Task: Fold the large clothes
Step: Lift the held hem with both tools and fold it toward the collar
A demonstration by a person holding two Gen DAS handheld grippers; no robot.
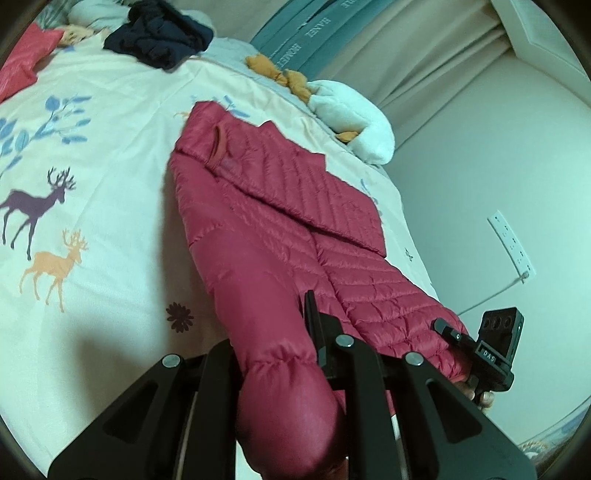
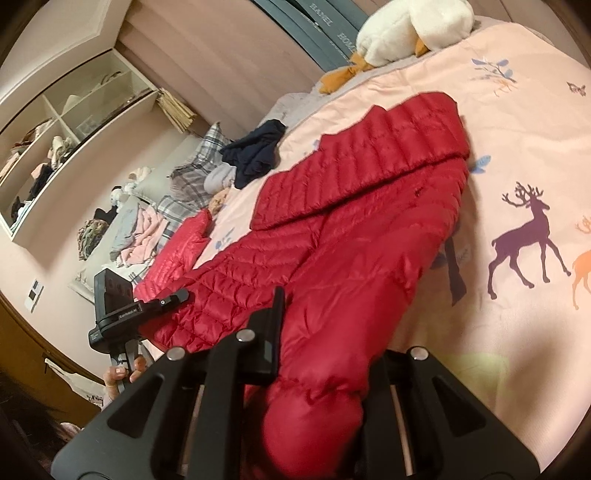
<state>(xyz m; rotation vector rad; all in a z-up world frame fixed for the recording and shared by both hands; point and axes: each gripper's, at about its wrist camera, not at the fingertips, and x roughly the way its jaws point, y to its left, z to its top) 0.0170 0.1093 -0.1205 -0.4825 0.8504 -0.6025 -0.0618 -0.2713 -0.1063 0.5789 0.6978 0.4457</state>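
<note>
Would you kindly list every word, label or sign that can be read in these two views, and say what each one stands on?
"HANEL" on the grey-green padded headboard.
"HOME", the row beside it on that headboard, partly cut off in both views.
"DAS" on the black body of the right gripper, legible in the left wrist view.
A small white label on the black left gripper: too blurred to read with certainty.
Nothing readable on the red quilted down jacket or the deer-print bedspread.

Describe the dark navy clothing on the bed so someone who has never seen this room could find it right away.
Start at the bed with the deer-print cover, where the long red quilted jacket is stretched out. Look past the jacket's far end toward the pillows: the navy garment sits there in a crumpled heap. It is the only dark, unfolded bundle; the white plush duck and red pieces nearby are bright.
</note>
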